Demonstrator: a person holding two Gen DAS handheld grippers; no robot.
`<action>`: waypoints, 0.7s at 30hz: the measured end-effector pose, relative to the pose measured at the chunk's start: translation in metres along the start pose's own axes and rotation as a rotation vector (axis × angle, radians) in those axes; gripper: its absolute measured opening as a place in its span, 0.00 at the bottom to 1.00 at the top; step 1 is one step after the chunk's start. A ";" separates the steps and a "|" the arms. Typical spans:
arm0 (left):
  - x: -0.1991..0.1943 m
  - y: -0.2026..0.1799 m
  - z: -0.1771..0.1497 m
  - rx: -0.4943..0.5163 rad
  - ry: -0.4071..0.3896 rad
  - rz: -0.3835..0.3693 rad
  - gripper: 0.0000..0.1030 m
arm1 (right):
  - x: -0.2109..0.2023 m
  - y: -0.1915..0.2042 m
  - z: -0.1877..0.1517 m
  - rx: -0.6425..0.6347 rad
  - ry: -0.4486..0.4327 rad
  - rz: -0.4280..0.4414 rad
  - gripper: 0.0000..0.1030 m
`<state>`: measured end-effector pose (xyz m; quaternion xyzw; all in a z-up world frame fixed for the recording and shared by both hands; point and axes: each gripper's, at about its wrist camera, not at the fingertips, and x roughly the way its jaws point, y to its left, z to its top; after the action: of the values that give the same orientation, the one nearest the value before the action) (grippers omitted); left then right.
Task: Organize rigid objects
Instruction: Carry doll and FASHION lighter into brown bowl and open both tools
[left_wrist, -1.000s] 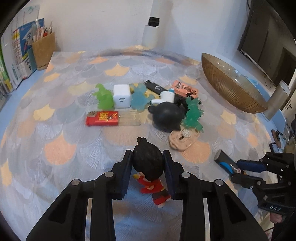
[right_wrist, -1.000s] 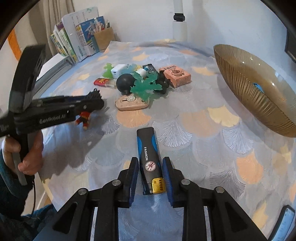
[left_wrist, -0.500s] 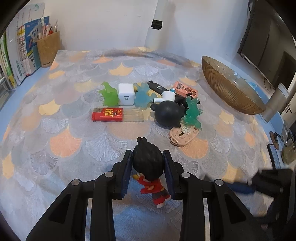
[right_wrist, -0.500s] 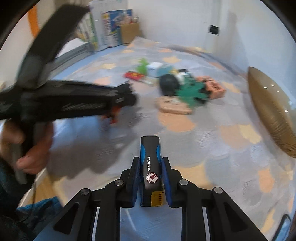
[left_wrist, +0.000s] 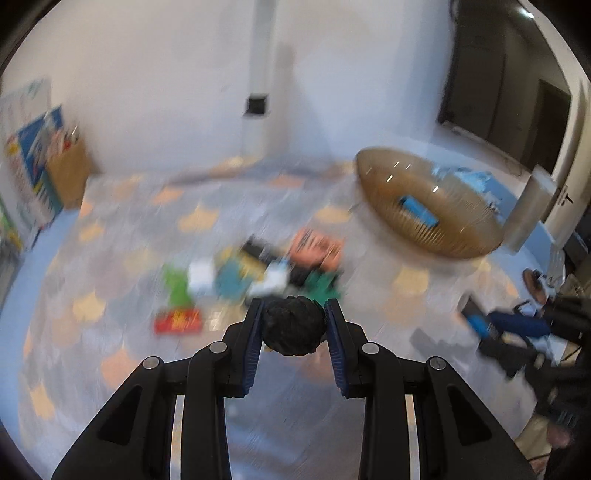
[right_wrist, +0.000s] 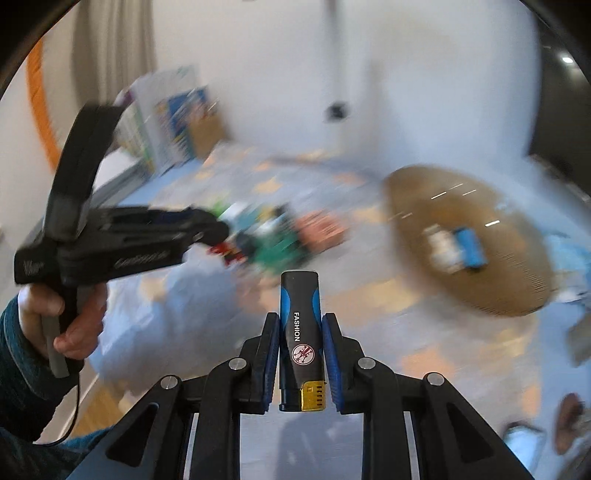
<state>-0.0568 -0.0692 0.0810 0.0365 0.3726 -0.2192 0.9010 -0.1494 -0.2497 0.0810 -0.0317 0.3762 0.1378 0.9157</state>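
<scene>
My left gripper (left_wrist: 293, 308) is shut on the black-haired toy figure (left_wrist: 291, 325), lifted clear of the cloth; only its dark head shows between the pads. My right gripper (right_wrist: 300, 317) is shut on a black and blue lighter (right_wrist: 300, 332) marked FASHION, also held in the air. The right gripper (left_wrist: 480, 325) with its lighter shows at the right of the left wrist view. The left gripper (right_wrist: 218, 230) appears at the left of the right wrist view, gripped by a hand (right_wrist: 70, 325). Blurred, the pile of small objects (left_wrist: 251, 277) lies mid-table.
A ribbed brown bowl (left_wrist: 461, 240) stands tilted at the right with a blue item (left_wrist: 417, 210) inside. A red lighter (left_wrist: 179, 321) lies left of the pile. Books and a cardboard holder (left_wrist: 70, 173) stand at the far left by the white wall.
Both grippers have risen off the table with their objects, the figure and the lighter. Both views now tilt up toward the wall and the bowl, blurred by motion.
</scene>
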 end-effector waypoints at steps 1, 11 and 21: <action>-0.001 -0.010 0.014 0.016 -0.019 -0.013 0.29 | -0.010 -0.016 0.010 0.014 -0.023 -0.034 0.22; 0.034 -0.109 0.108 0.105 -0.076 -0.173 0.29 | -0.051 -0.139 0.059 0.191 -0.070 -0.264 0.22; 0.115 -0.151 0.081 0.135 0.119 -0.230 0.29 | 0.013 -0.182 0.037 0.255 0.143 -0.214 0.22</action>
<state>0.0047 -0.2659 0.0749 0.0670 0.4113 -0.3430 0.8418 -0.0652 -0.4152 0.0905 0.0350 0.4491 -0.0118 0.8927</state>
